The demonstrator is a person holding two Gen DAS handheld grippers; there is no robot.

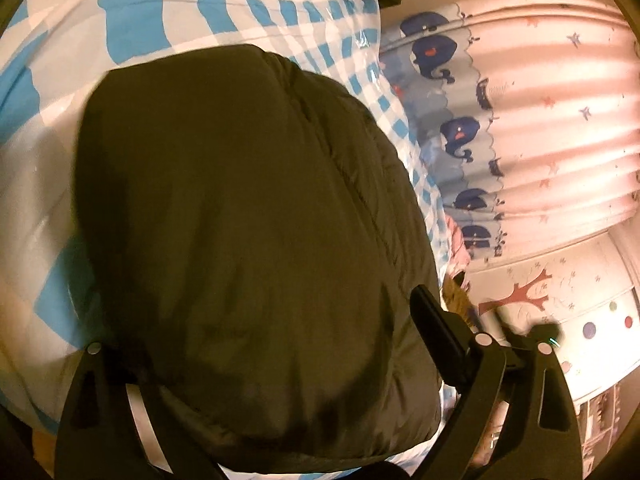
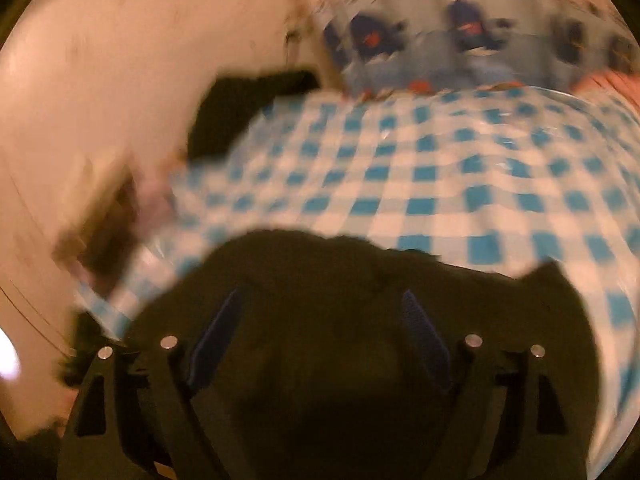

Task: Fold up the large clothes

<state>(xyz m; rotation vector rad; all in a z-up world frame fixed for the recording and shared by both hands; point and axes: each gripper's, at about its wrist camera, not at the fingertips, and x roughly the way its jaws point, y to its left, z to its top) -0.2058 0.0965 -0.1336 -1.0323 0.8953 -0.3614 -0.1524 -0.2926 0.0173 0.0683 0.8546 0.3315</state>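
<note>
A dark olive padded jacket (image 1: 240, 220) lies on a bed with a blue and white checked cover (image 1: 132, 28). In the left wrist view it fills the middle and bulges between the fingers of my left gripper (image 1: 280, 340), which stands wide open around it; the left finger is hidden under the fabric. In the right wrist view the jacket (image 2: 328, 288) lies in a blurred dark heap under my right gripper (image 2: 324, 320). Its blue-padded fingers (image 2: 420, 320) are spread wide over the fabric, gripping nothing that I can see.
The checked cover (image 2: 440, 184) stretches beyond the jacket. A curtain with navy whale prints (image 1: 460, 132) and pink folds (image 1: 560, 80) hangs past the bed's edge. A dark object (image 2: 248, 108) lies at the bed's far left corner by a pale wall (image 2: 120, 60).
</note>
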